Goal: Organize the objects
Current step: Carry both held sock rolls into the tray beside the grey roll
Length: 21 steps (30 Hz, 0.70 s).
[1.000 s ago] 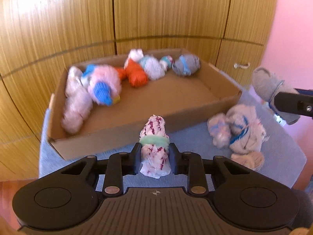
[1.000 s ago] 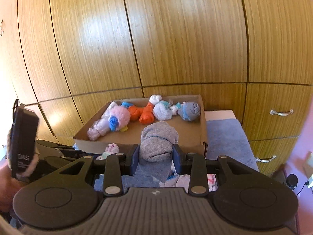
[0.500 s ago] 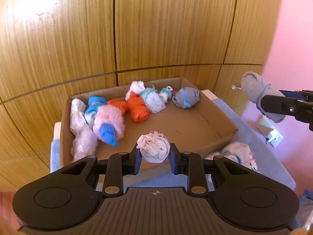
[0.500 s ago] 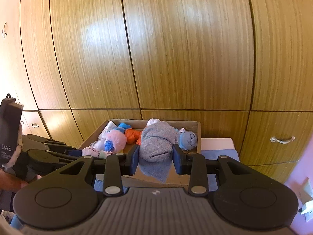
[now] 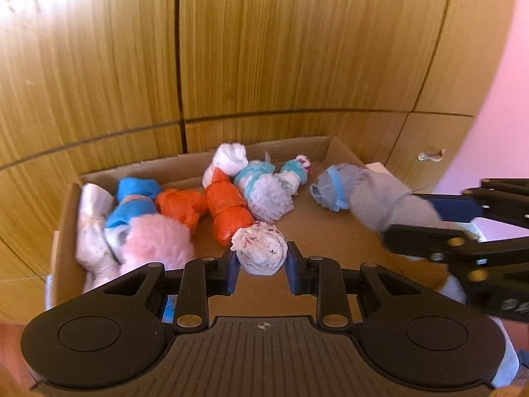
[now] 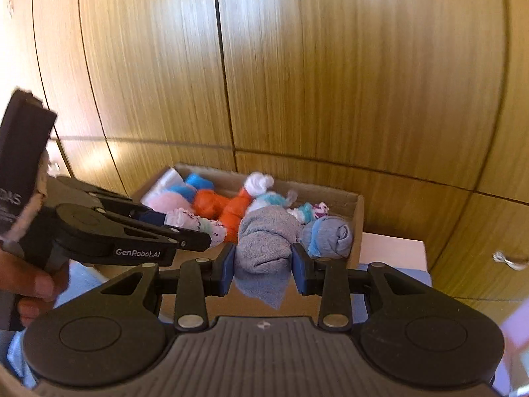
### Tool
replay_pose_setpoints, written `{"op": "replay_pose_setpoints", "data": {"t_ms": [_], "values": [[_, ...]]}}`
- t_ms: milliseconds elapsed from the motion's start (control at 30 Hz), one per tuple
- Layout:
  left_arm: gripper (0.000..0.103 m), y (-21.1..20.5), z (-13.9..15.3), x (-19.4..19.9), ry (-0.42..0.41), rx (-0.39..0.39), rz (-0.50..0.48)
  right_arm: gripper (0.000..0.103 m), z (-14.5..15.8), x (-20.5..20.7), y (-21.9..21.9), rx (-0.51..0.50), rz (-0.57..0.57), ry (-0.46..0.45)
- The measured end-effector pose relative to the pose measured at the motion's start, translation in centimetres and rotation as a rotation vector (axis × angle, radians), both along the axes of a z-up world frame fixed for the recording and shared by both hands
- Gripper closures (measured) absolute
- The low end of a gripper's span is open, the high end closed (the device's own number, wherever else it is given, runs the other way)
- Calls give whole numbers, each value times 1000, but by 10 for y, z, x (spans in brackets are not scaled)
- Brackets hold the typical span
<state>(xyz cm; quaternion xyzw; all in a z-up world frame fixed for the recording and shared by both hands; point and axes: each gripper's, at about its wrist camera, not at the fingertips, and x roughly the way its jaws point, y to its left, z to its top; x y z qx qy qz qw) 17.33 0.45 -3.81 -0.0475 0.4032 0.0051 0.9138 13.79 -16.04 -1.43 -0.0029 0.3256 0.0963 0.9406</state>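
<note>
While airborne, socks point(image 5: 259, 250) between jaws, apparently.

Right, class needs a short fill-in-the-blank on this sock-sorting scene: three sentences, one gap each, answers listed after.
1. The left gripper is shut on a white sock bundle speckled with ____.
2. The right gripper holds a rolled sock coloured ____.
3. The sorted bundles lie in a ____ box.

Answers: pink; grey; cardboard

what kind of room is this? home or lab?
Likely a home bedroom or closet area: floor-to-ceiling wooden wardrobe doors, drawers with metal handles, and a cardboard box of rolled socks.
</note>
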Motion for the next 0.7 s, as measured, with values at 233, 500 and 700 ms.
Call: {"op": "replay_pose_setpoints", "data": {"t_ms": [233,500,700], "values": [[68,-3,-22,28,29,-9,-22,70,-23,32,-4,-52,37,67],[68,-13,-25,40,-9,54,-81,70,-28,50,-14,-102,100,96],[68,-29,-34,30,-38,131,-198,70,-32,48,-14,-164,183,119]]}}
